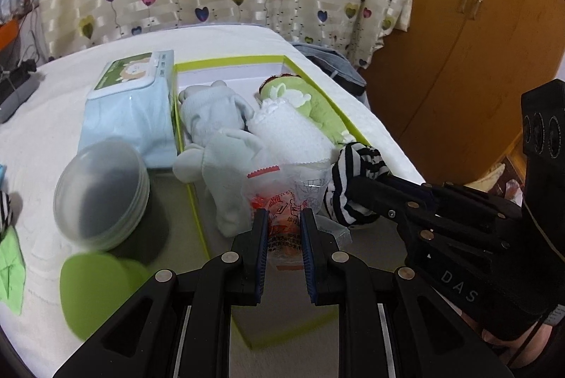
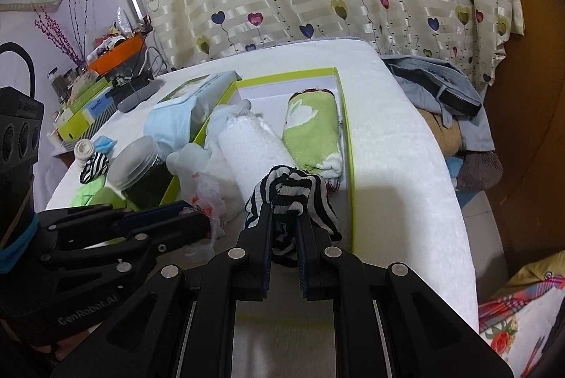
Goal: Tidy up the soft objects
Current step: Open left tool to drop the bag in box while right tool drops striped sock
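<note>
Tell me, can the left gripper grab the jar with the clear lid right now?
Probably not yet. The left gripper is already shut on a plastic bag, so it has no free grip. The jar stands beside the green box with nothing blocking the way, so it could reach once the bag is dropped.

White bed (image 2: 395,166) carries green-edged box (image 2: 348,145), jar (image 2: 136,162), tissue pack (image 2: 183,109).

Matt black plastic on the left gripper (image 1: 282,215) and right gripper (image 2: 285,219), with ribbed blue pads. Crinkled glossy clear film on the plastic packet (image 1: 287,198); knit cloth on the striped sock (image 2: 293,194). Fluffy terry on the white towel (image 1: 293,131); smooth card on the green box (image 1: 339,109).
</note>
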`<state>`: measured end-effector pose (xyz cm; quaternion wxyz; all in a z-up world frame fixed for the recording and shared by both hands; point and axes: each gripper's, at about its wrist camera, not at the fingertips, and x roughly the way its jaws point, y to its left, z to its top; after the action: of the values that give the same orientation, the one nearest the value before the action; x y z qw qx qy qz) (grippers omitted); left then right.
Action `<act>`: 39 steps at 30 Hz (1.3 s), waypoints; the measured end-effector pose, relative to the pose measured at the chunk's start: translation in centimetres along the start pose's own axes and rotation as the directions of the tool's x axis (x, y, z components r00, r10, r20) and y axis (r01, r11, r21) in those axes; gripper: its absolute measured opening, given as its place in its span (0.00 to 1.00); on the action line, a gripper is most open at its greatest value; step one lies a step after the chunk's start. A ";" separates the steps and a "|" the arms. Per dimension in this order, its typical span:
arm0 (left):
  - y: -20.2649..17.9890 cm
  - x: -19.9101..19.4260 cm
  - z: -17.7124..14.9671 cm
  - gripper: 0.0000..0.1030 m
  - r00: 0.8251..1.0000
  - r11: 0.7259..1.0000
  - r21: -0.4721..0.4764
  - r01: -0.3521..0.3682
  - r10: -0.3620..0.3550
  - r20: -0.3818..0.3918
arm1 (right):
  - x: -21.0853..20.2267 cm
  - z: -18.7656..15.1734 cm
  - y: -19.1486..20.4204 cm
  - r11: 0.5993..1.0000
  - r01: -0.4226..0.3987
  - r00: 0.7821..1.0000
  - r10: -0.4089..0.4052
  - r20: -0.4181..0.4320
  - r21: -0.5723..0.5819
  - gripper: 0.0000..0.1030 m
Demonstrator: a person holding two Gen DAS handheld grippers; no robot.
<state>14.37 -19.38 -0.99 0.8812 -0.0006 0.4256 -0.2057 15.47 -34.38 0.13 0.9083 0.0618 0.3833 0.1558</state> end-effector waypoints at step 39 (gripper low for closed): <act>0.5 -6.7 -0.8 0.24 0.988 1.000 0.010 -0.020 0.018 0.154 | -6.2 -0.7 2.8 0.997 0.065 0.993 -0.062 0.096 -0.036 0.43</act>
<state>10.27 -16.33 3.42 0.9134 -0.0075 0.3551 -0.1989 10.25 -33.81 4.45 0.9311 0.0394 0.3382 0.1310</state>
